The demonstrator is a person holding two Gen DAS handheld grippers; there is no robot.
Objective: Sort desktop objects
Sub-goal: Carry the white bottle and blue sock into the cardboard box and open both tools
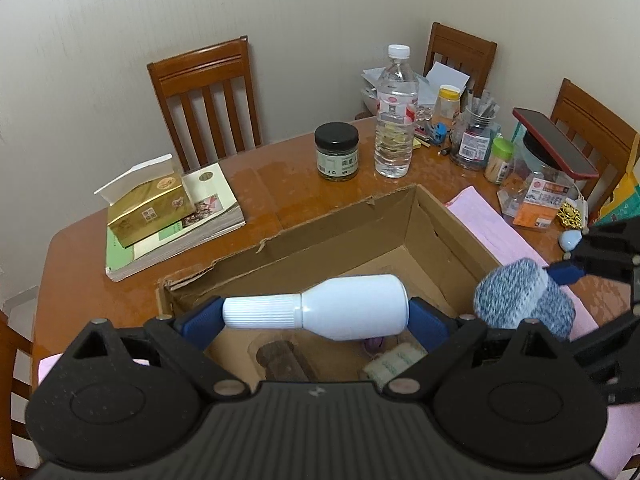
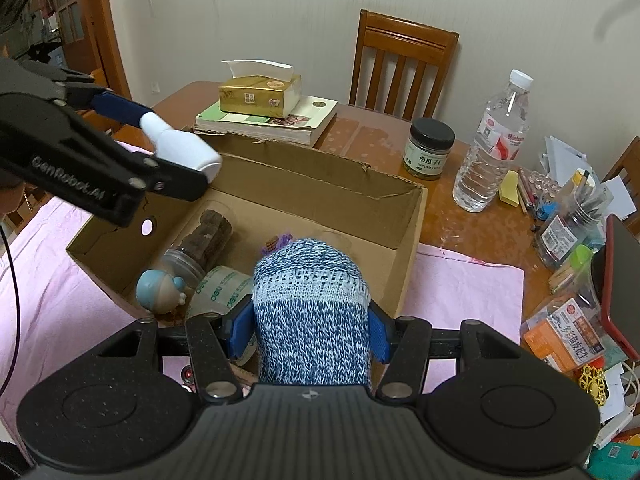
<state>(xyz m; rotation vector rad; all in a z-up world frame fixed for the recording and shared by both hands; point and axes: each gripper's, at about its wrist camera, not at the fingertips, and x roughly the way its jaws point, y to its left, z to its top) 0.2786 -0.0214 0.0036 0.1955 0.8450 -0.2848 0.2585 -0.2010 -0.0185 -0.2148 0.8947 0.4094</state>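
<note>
1. Cardboard box (image 2: 280, 208): open-topped, torn rim, on the table (image 1: 280, 184); far half of its floor bare.
2. Left gripper (image 1: 316, 312): clamps a white bottle (image 1: 320, 306) end to end, held sideways above the box.
3. Right gripper (image 2: 312, 320): closed on a blue knitted roll (image 2: 310, 300) over the box's near edge.
4. Tape roll (image 2: 220, 288), figurine (image 2: 160, 290), jar (image 2: 200, 240): inside, partly hidden.

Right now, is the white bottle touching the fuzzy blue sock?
Apart. The right wrist view shows the white bottle up at the box's left side in the left gripper, with open box space between it and the blue sock.
</note>
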